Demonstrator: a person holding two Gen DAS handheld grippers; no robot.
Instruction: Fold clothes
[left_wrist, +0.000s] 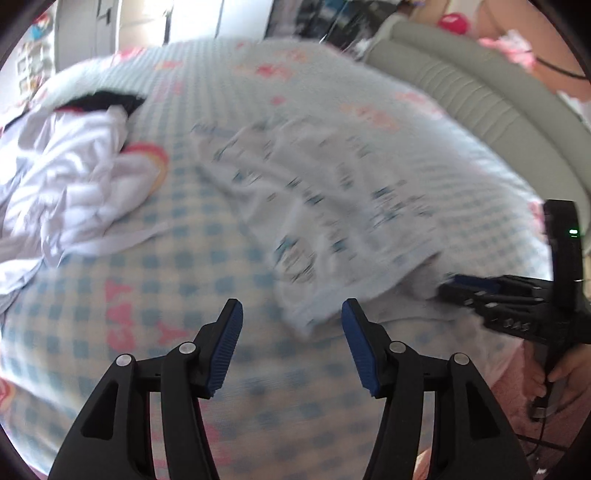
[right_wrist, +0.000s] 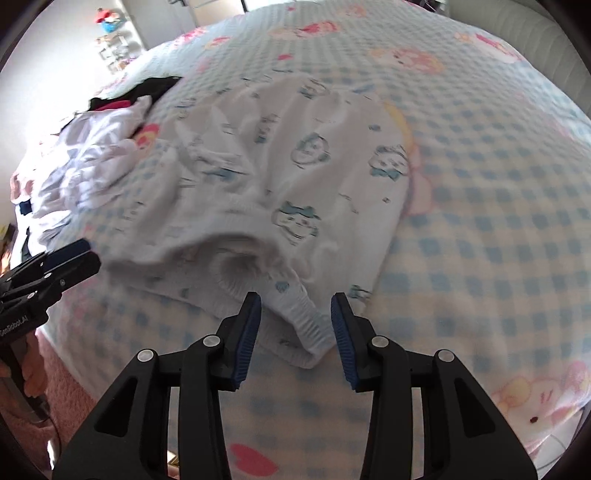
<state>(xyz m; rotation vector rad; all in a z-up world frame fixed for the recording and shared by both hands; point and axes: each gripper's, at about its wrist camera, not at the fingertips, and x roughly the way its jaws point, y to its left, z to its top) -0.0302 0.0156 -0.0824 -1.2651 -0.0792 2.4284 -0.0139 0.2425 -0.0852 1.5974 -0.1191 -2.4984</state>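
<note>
A white garment printed with small blue cartoon faces (right_wrist: 295, 177) lies spread on the checked bedspread (right_wrist: 480, 229). Its ribbed hem (right_wrist: 306, 328) sits between the fingers of my right gripper (right_wrist: 295, 325), which stands open around it. In the left wrist view the same garment (left_wrist: 332, 206) is blurred, and its near corner (left_wrist: 306, 321) lies just ahead of my left gripper (left_wrist: 291, 328), which is open and holds nothing. The right gripper (left_wrist: 491, 295) shows at the right edge there, held by a hand (left_wrist: 565, 373). The left gripper (right_wrist: 59, 266) appears at the left edge of the right wrist view.
A crumpled pile of white clothes (left_wrist: 70, 184) with a black item (left_wrist: 107, 101) behind it lies at the left of the bed. A grey padded headboard (left_wrist: 480, 99) curves along the far right. The bed's near edge drops to a pink fluffy surface (right_wrist: 70, 387).
</note>
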